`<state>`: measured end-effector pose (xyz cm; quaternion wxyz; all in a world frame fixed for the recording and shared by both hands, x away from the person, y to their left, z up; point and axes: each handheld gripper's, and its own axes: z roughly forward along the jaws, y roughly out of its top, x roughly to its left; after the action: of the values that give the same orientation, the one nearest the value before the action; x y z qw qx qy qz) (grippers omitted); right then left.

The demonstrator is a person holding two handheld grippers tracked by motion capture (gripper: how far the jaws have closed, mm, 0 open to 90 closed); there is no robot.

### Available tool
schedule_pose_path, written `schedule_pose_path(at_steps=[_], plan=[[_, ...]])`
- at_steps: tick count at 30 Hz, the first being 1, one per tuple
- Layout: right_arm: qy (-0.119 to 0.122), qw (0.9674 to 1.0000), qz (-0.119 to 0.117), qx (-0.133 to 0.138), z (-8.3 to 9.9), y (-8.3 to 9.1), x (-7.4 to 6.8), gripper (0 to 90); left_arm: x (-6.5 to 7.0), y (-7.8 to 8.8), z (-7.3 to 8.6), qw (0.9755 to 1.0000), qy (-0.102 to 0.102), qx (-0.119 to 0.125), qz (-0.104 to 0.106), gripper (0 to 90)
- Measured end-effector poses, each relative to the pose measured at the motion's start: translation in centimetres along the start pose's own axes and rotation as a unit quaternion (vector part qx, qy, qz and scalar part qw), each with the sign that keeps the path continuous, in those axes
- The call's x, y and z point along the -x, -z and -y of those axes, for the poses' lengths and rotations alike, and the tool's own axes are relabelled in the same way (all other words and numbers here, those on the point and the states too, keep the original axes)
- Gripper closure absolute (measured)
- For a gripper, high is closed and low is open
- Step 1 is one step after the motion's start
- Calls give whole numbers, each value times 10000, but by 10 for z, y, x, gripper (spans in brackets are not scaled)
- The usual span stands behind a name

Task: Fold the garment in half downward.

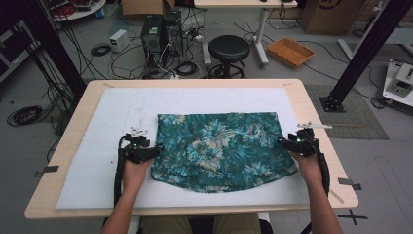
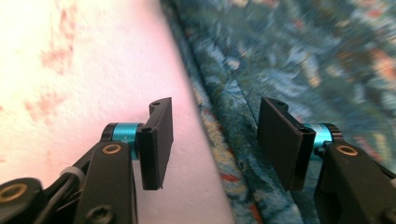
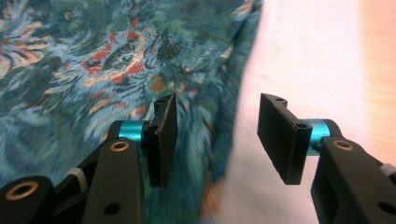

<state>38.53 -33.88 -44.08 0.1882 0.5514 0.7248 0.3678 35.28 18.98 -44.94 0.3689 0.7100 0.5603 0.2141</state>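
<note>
A teal cloth (image 1: 219, 146) with a flower print lies folded flat on the white mat (image 1: 112, 117); its front edge is rumpled. At the cloth's left edge my left gripper (image 1: 156, 150) is open, pointing toward the cloth. In the left gripper view the cloth's edge (image 2: 224, 112) runs under the gap of the left gripper (image 2: 215, 140), and nothing is pinched. My right gripper (image 1: 283, 142) is open at the cloth's right edge. In the right gripper view the right gripper (image 3: 217, 140) straddles the border of the cloth (image 3: 93, 60), with no fabric pressed by the pads.
The mat covers most of the wooden table (image 1: 314, 117), with bare mat left, right and behind the cloth. Beyond the table stand a black stool (image 1: 229, 48), computer towers (image 1: 160, 31), an orange tray (image 1: 290, 51) and cables on the floor.
</note>
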Motion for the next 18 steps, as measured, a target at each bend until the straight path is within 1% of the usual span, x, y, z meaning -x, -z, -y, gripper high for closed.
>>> schedule_pose_path(at_steps=[1,2,3,4,5,6,7,8,9,10,11,13,14,15,17,18], plan=[[9,10000,18,-48,-2,-5,0,504,1,0,1,10000,-61,1,-21,455],[-5,9999,28,-103,-4,-9,0,550,4,0,2,9998,-165,23,-104,465],[23,9999,42,-154,-4,-12,0,591,6,1,4,9993,-290,70,-204,514],[43,9998,79,-174,-4,-14,0,633,6,3,6,9994,-314,86,-89,602],[72,9997,137,-168,-3,-13,0,702,7,4,7,9994,-333,84,3,750],[64,9998,86,-183,-3,-12,0,844,9,5,8,9992,-384,96,7,824],[34,9998,-73,-202,-3,-11,1,883,11,5,8,9991,-403,113,-25,869],[45,9998,-59,-211,-3,-10,-1,897,11,6,8,9994,-337,97,-29,872],[58,9997,-43,-230,-3,-9,-1,899,10,6,8,9997,-216,105,-5,874],[43,9998,-11,-192,-2,-8,-1,900,8,5,8,9999,-67,123,66,876],[-3,9999,33,-104,0,-5,-1,900,7,5,7,9998,38,119,133,876],[-52,9999,123,84,4,-1,1,900,7,2,5,9995,122,150,243,876],[-52,9999,123,84,4,-1,1,900,7,2,5,9995,122,150,243,876],[-59,9994,250,229,7,3,4,900,9,0,3,9993,139,173,299,877],[-185,9992,244,257,7,5,6,900,13,-3,-3,9993,135,216,284,876],[-204,9991,252,283,7,5,8,900,13,-4,-4,9994,126,184,279,876]])
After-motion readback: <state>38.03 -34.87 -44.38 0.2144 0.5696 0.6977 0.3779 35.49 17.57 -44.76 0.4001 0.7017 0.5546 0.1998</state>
